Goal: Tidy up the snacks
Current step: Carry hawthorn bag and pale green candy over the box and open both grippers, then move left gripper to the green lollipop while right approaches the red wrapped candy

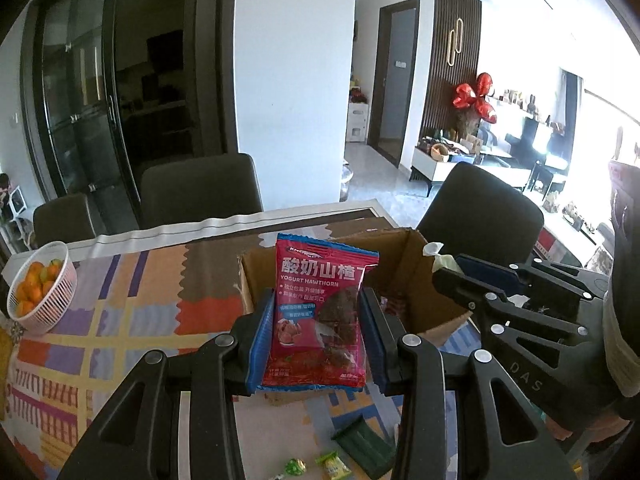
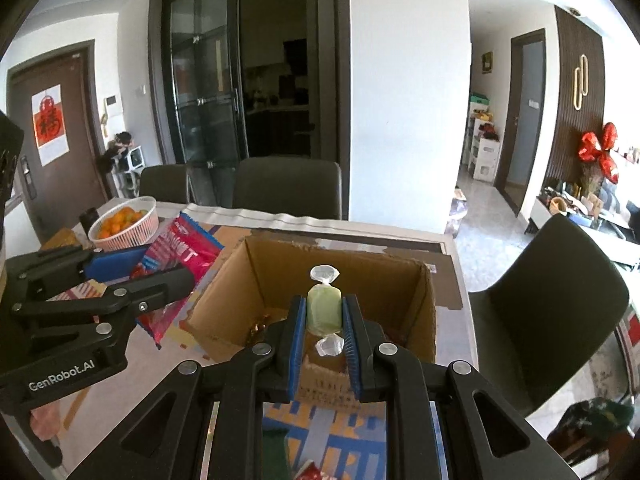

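Observation:
My left gripper point(image 1: 318, 300) is shut on a red yogurt hawthorn snack bag point(image 1: 320, 308) and holds it upright just in front of the open cardboard box point(image 1: 412, 264). My right gripper point(image 2: 323, 304) is shut on a pale green wrapped candy point(image 2: 323, 306) and holds it over the box's point(image 2: 424, 308) open top. The left gripper point(image 2: 168, 276) with the red bag point(image 2: 180, 252) shows left of the box in the right wrist view. The right gripper point(image 1: 444, 276) shows right of the box in the left wrist view.
A white basket of oranges point(image 1: 40, 288) sits at the table's far left, also in the right wrist view point(image 2: 124, 222). Small green candies point(image 1: 332, 466) and a dark green packet point(image 1: 364, 446) lie on the patterned tablecloth near me. Dark chairs point(image 1: 200, 188) surround the table.

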Demonstrator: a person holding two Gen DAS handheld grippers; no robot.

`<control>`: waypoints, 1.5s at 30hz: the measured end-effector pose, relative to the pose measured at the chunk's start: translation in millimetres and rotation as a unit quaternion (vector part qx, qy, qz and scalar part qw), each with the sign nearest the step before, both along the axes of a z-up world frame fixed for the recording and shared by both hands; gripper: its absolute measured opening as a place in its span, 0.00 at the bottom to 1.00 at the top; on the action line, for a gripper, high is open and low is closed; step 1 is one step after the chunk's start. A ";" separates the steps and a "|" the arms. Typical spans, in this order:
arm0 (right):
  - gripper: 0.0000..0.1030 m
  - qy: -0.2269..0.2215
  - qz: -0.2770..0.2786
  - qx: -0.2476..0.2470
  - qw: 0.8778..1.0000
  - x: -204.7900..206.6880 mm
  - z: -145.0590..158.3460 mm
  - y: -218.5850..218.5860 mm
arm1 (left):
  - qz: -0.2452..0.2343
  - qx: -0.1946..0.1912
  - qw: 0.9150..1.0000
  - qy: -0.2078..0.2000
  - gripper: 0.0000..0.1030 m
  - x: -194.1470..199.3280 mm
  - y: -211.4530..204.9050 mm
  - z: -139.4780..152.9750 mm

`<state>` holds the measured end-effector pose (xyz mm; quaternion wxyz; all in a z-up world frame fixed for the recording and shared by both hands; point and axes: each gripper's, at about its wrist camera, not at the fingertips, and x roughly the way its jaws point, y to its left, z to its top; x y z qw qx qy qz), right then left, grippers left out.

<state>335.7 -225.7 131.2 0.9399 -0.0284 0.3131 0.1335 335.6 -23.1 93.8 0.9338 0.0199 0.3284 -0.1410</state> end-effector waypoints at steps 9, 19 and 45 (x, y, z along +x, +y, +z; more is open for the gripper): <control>0.19 0.031 -0.014 -0.019 0.999 37.7 -13.8 -5.0 | 0.002 0.016 0.999 0.046 0.41 36.9 -9.8 -17.9; 0.38 0.036 -0.022 -0.032 0.999 17.7 -21.9 -12.9 | 0.034 0.061 0.998 0.005 0.64 -4.8 -5.2 -12.8; 0.49 0.110 0.020 -0.111 0.987 -57.9 -63.7 -1.6 | 0.036 0.114 0.991 0.062 0.64 -89.4 20.2 -75.8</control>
